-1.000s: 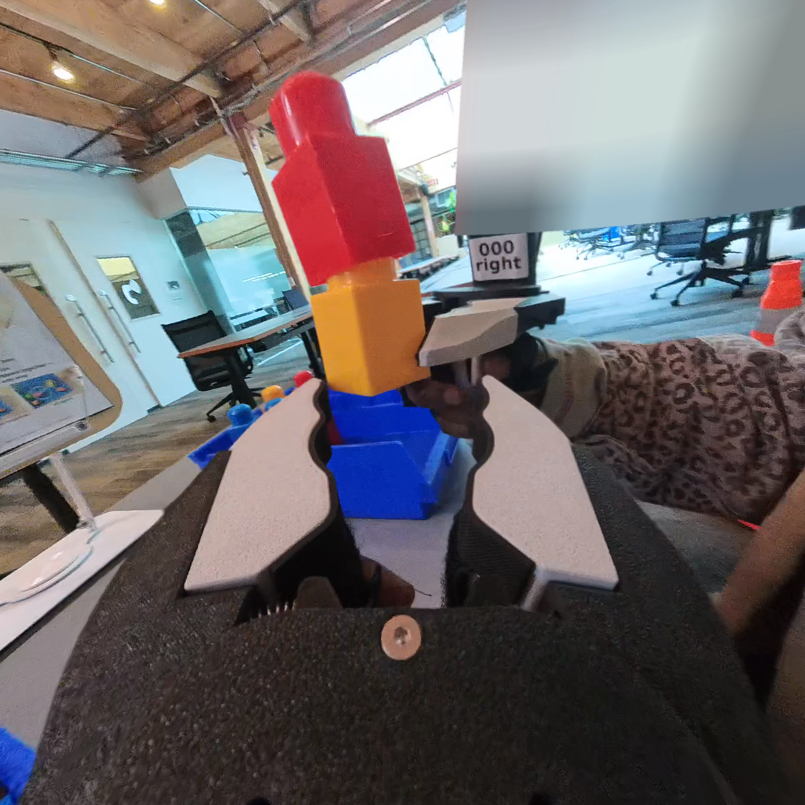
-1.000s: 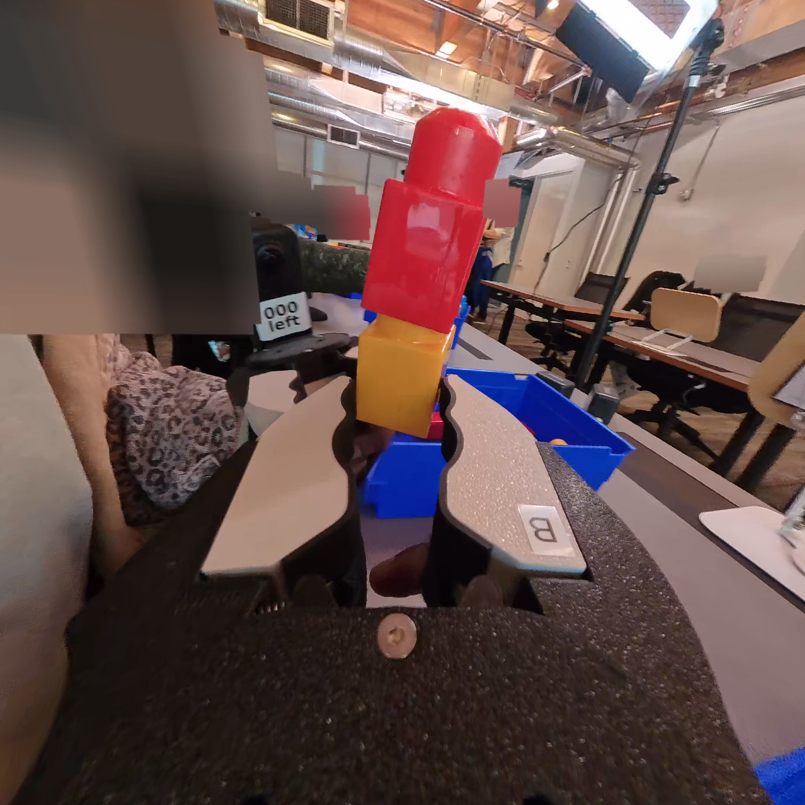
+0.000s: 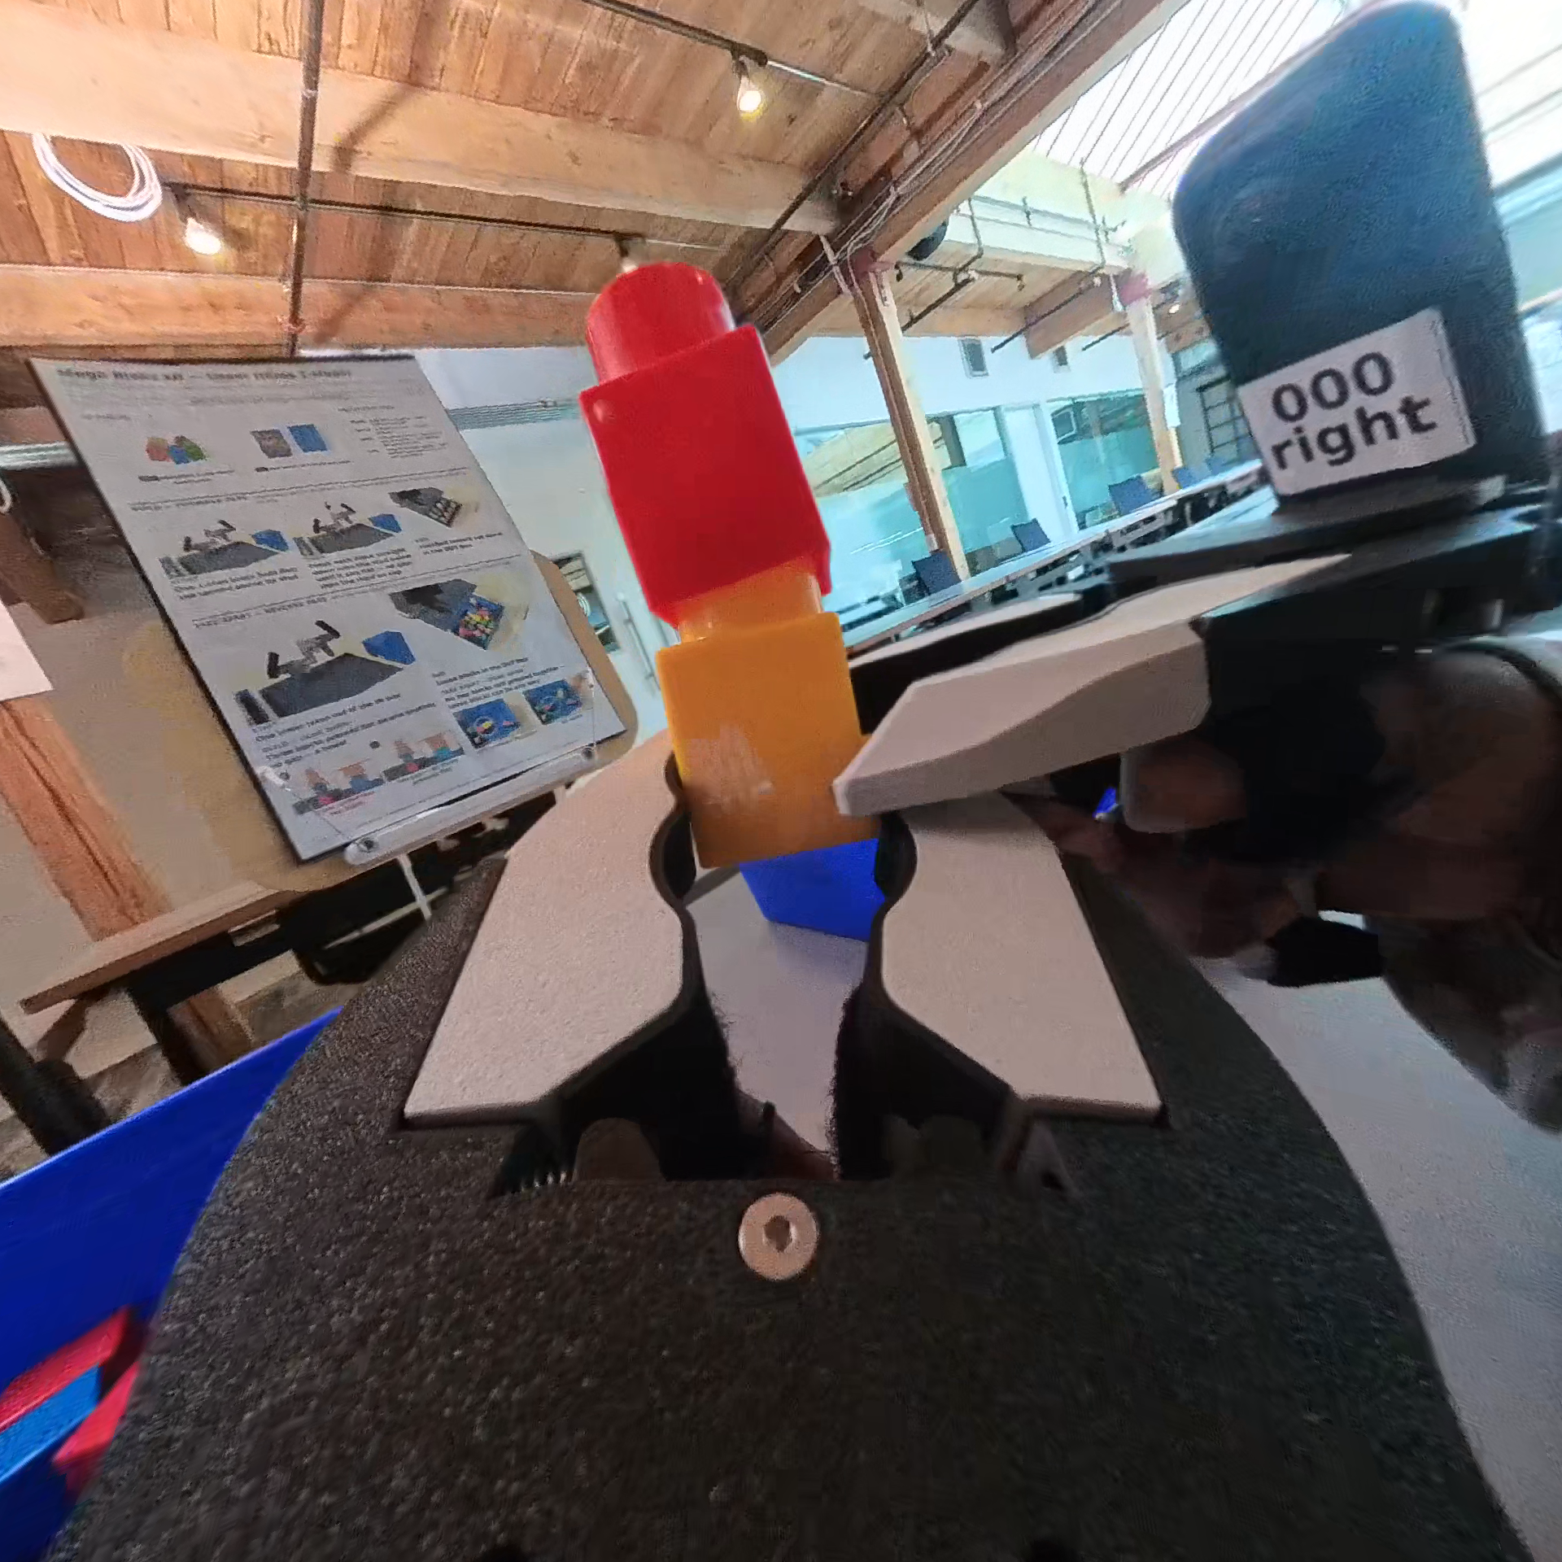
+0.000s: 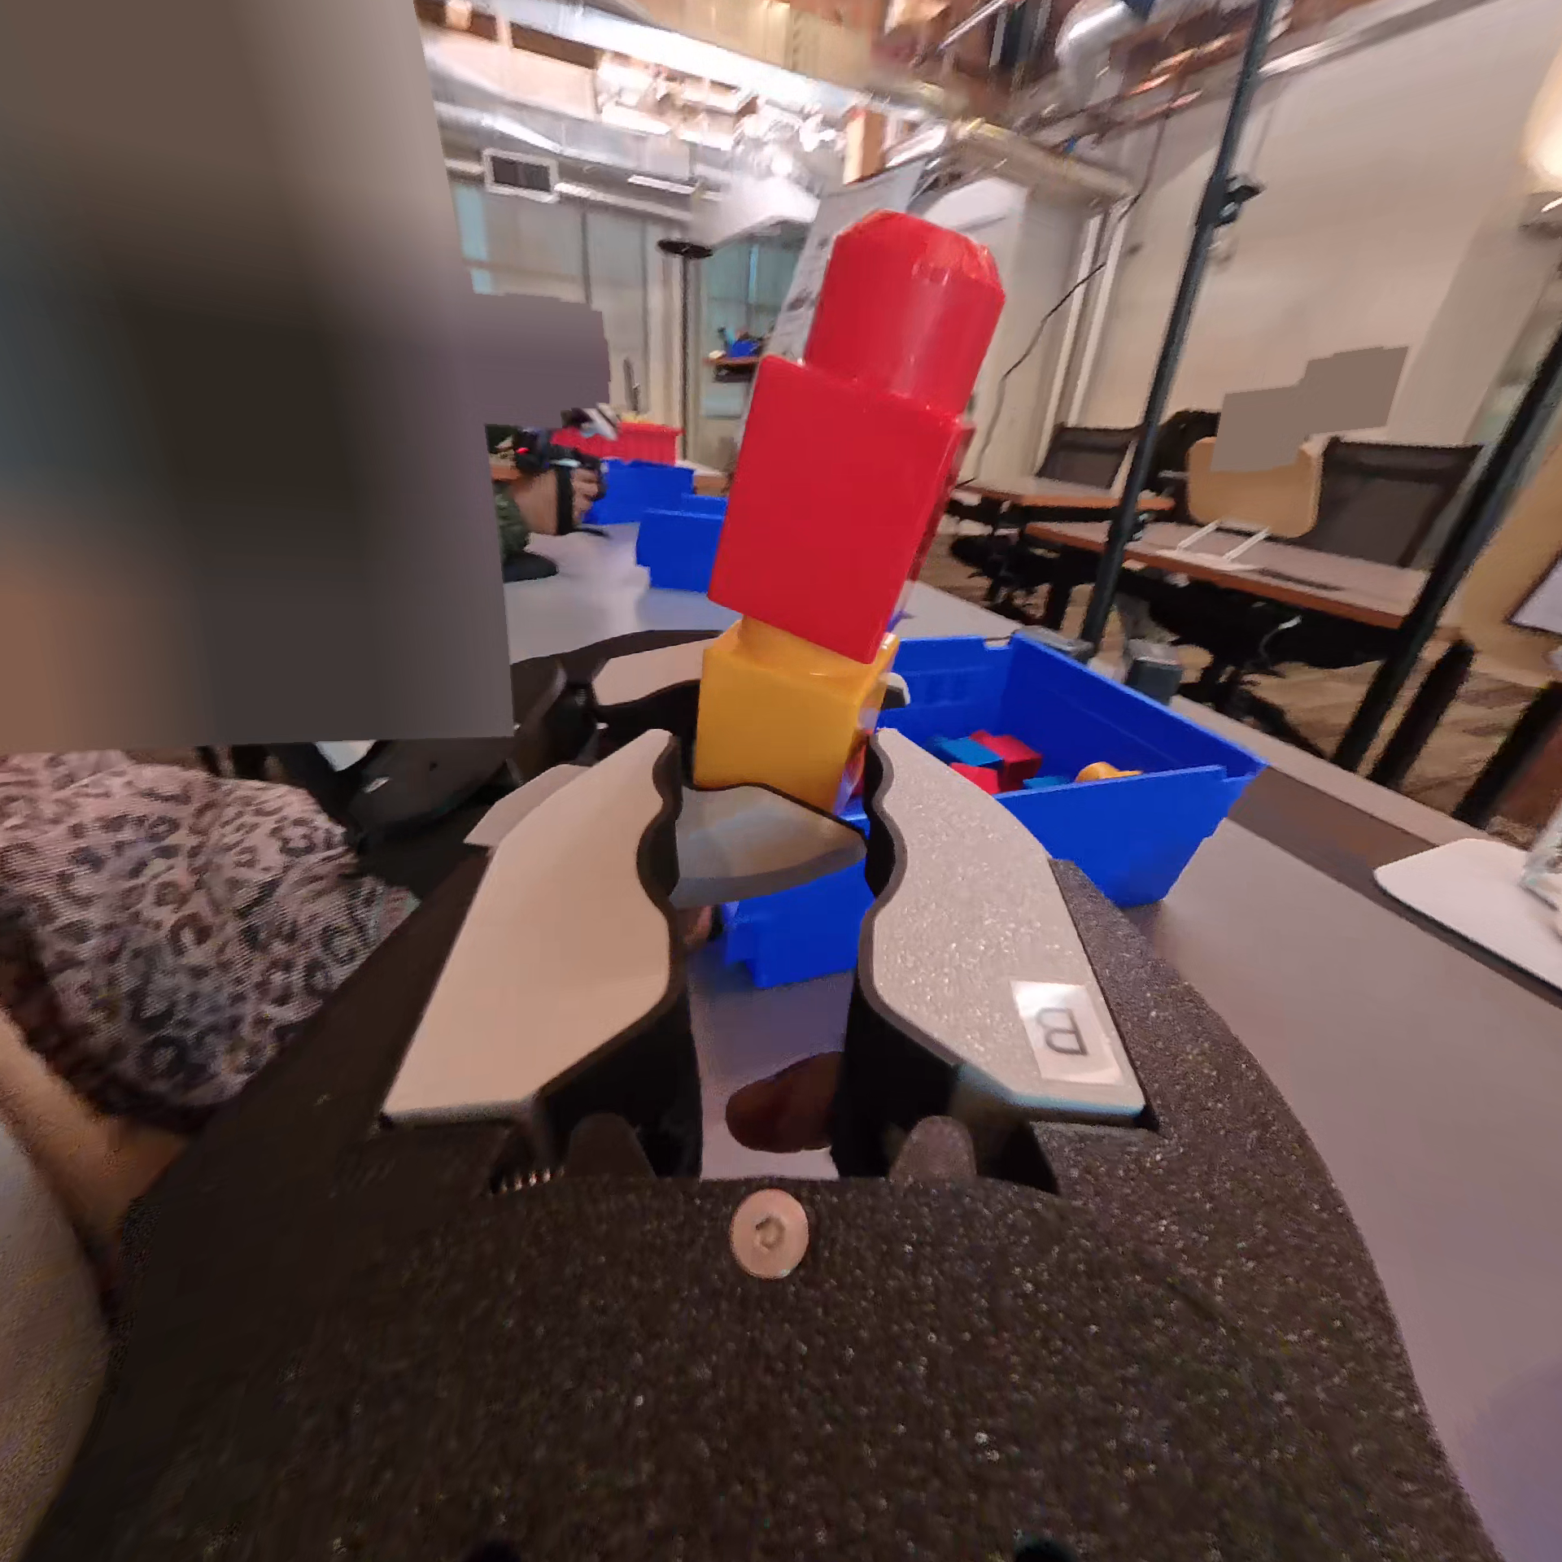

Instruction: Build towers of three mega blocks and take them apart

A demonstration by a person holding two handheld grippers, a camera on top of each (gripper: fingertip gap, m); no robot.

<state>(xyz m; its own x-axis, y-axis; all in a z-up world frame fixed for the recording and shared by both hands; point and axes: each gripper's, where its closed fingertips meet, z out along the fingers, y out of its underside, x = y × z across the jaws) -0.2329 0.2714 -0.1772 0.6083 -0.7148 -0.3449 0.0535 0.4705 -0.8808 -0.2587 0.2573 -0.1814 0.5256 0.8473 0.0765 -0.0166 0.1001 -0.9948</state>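
Observation:
A two-block tower is held in the air: a red block [image 3: 701, 473] on a yellow block [image 3: 752, 727]. My left gripper [image 3: 778, 811] is shut on the yellow block's lower part, with a pad against each side. My right gripper's finger [image 3: 1014, 727] reaches in from the right onto the same block. In the right wrist view my right gripper [image 4: 773, 769] is shut on the yellow block [image 4: 778, 718], and the red block [image 4: 837, 507] leans right above it. The left gripper's finger [image 4: 752, 845] crosses just under the block.
A blue bin [image 4: 1099, 828] with loose blocks stands on the grey table behind the tower; another blue bin [image 3: 127, 1226] is at the lower left. An instruction board [image 3: 321, 575] stands at the left. A white mat [image 4: 1471, 904] and a stand pole [image 4: 1175, 338] are at the right.
My left jaws stood wide beside the tower; they have now come together on the yellow block. Both grippers and the tower have swung round, so the board now shows behind.

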